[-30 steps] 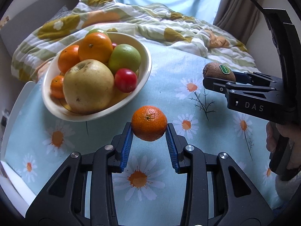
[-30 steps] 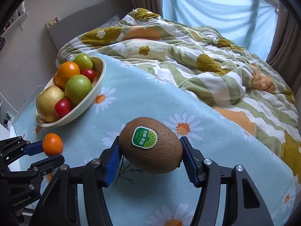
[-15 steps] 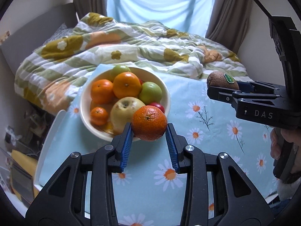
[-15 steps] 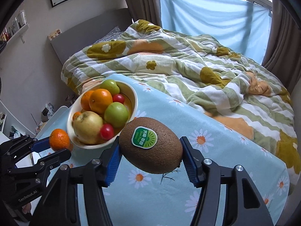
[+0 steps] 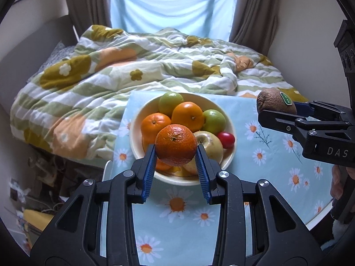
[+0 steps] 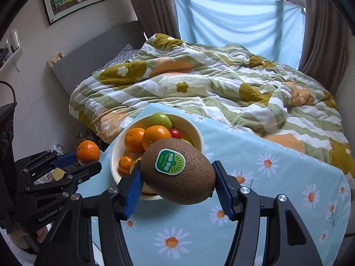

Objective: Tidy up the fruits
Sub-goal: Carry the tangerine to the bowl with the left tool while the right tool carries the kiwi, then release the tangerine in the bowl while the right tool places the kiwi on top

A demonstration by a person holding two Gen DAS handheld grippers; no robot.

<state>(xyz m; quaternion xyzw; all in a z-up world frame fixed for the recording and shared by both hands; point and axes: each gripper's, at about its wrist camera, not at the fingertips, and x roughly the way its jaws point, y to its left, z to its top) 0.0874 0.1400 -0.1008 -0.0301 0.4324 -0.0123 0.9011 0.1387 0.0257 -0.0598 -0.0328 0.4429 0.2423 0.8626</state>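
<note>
Fruits in transit: mandarin (image 5: 176, 148) and kiwi (image 6: 178, 174) being carried above the bowl (image 5: 228, 119).
Left gripper (image 5: 175, 166) is clamping the mandarin at frame centre; right gripper (image 6: 177, 188) is clamping the kiwi. Bowl is already holding several fruits; both deposits are pending.

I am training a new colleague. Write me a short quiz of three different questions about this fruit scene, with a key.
1. True or false: the left tongs grip a round orange mandarin.
2. Which fruit do the right tongs hold?
A. green apple
B. brown fuzzy kiwi with a green sticker
C. red tomato
3. Fill in: the cream round bowl of fruit stands on a light blue cloth printed with ____.

Key: 1 true; 2 B; 3 daisies
</note>
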